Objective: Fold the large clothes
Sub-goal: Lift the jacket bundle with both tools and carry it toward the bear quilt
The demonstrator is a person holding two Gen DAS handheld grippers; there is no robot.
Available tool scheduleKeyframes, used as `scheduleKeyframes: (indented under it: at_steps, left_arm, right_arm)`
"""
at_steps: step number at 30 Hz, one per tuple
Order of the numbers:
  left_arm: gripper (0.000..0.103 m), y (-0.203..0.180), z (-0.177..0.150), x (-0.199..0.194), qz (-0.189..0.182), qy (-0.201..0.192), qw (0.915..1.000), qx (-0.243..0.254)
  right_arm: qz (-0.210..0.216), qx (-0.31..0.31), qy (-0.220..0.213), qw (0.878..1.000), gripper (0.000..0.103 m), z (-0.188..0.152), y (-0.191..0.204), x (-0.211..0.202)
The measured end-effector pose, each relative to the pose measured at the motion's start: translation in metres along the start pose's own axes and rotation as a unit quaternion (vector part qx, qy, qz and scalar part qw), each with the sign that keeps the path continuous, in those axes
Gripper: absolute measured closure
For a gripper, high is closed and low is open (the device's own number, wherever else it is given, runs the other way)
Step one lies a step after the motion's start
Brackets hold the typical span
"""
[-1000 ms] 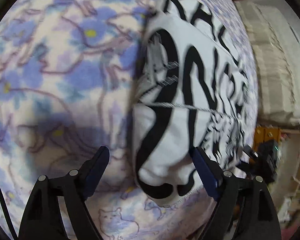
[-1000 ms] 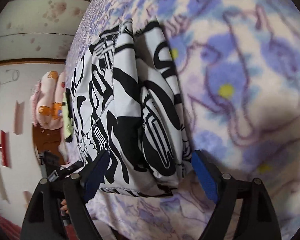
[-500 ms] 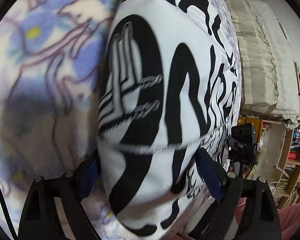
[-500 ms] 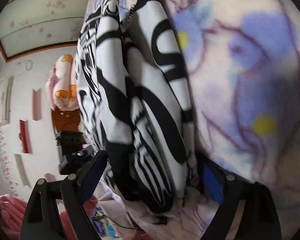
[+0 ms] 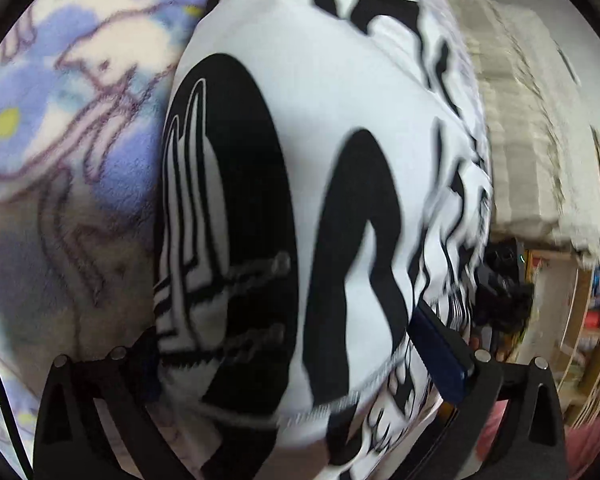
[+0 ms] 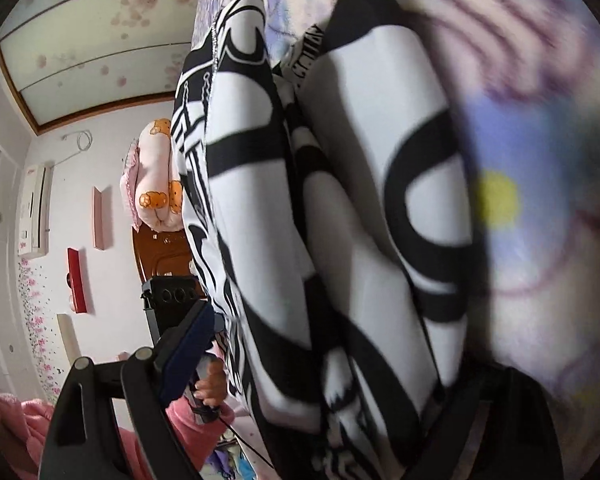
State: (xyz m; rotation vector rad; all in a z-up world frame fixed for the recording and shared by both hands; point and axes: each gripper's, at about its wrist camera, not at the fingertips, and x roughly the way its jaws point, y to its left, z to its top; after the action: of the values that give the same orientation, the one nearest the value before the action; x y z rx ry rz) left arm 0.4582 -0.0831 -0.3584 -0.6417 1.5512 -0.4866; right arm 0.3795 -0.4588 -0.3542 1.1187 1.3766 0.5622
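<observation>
Now the folded black-and-white garment [image 5: 300,184] lies on the floral blanket [image 5: 80,128] near the bed's edge. Left gripper [image 5: 296,354] jaws are opening, straddling one end of the fabric; right gripper [image 6: 340,364] jaws stand spread around the other end.

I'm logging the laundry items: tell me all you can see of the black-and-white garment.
The black-and-white garment is white woven-looking cloth with bold black lettering and chain graphics and a stitched hem. It lies folded into thick layers on the floral fleece blanket, near the bed's edge. Its near end sits between the left tool's opening fingers and the right tool's wide-set ones.
</observation>
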Motion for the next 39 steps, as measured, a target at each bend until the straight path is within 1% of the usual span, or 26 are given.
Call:
scheduleKeyframes:
  at_steps: [1, 3, 5, 7, 9, 10, 12, 14, 15, 17, 19, 21, 25, 28, 31, 36, 39]
  left_arm:
    - [0.0, 0.0, 0.002, 0.002, 0.008, 0.0, 0.9999, -0.013]
    - [0.0, -0.002, 0.002, 0.001, 0.015, -0.008, 0.9996, -0.023]
    - [0.001, -0.005, -0.002, -0.001, 0.024, -0.023, 0.9991, -0.028]
    - [0.005, -0.01, -0.006, -0.003, 0.039, -0.038, 0.9981, -0.028]
    - [0.009, -0.016, -0.009, -0.005, 0.05, -0.046, 0.9971, -0.033]
    - [0.013, -0.019, -0.01, -0.006, 0.058, -0.049, 0.9966, -0.033]
    - [0.019, -0.027, -0.014, -0.011, 0.073, -0.058, 0.9952, -0.031]
    - [0.028, -0.034, -0.018, -0.015, 0.084, -0.067, 0.9937, -0.031]
    - [0.03, -0.037, -0.02, -0.017, 0.088, -0.071, 0.9931, -0.03]
    - [0.038, -0.045, -0.025, -0.02, 0.099, -0.073, 0.9921, -0.027]
    - [0.042, -0.045, -0.029, -0.028, 0.107, -0.066, 0.9914, -0.035]
    - [0.045, -0.051, -0.036, -0.036, 0.118, -0.057, 0.99, -0.053]
    - [0.048, -0.06, -0.063, -0.043, 0.133, -0.035, 0.9884, -0.063]
    - [0.05, -0.061, -0.096, -0.051, 0.147, -0.017, 0.9864, -0.071]
    - [0.052, -0.062, -0.13, -0.062, 0.157, -0.01, 0.9848, -0.074]
    - [0.054, -0.05, -0.185, -0.084, 0.171, 0.011, 0.9805, -0.097]
    - [0.054, -0.04, -0.215, -0.108, 0.183, 0.021, 0.9773, -0.105]
  right_arm:
    - [-0.012, -0.01, 0.001, 1.0, 0.013, 0.001, 0.005, 0.004]
    - [-0.037, -0.032, 0.004, 0.999, 0.013, 0.001, 0.016, 0.013]
    - [-0.045, -0.038, -0.004, 0.998, 0.013, -0.001, 0.02, 0.014]
    - [-0.05, -0.041, -0.019, 0.998, 0.018, -0.007, 0.021, 0.009]
    - [-0.073, -0.047, -0.032, 0.996, 0.041, -0.011, 0.023, 0.006]
    - [-0.072, -0.051, -0.042, 0.995, 0.043, -0.015, 0.026, 0.005]
    - [-0.071, -0.054, -0.056, 0.994, 0.053, -0.022, 0.032, 0.004]
    - [-0.081, -0.067, -0.065, 0.992, 0.059, -0.027, 0.041, 0.003]
    - [-0.088, -0.075, -0.068, 0.991, 0.062, -0.031, 0.049, 0.005]
    - [-0.108, -0.097, -0.074, 0.987, 0.065, -0.038, 0.064, 0.006]
    - [-0.136, -0.124, -0.07, 0.98, 0.067, -0.047, 0.081, 0.008]
    - [-0.148, -0.124, -0.066, 0.979, 0.069, -0.056, 0.091, 0.01]
    - [-0.181, -0.131, -0.046, 0.974, 0.071, -0.085, 0.106, 0.01]
    - [-0.197, -0.132, -0.021, 0.971, 0.072, -0.112, 0.112, 0.012]
    - [-0.207, -0.137, 0.0, 0.969, 0.073, -0.144, 0.119, 0.016]
    - [-0.218, -0.134, 0.039, 0.966, 0.075, -0.191, 0.129, 0.028]
    - [-0.219, -0.138, 0.06, 0.964, 0.075, -0.217, 0.138, 0.036]
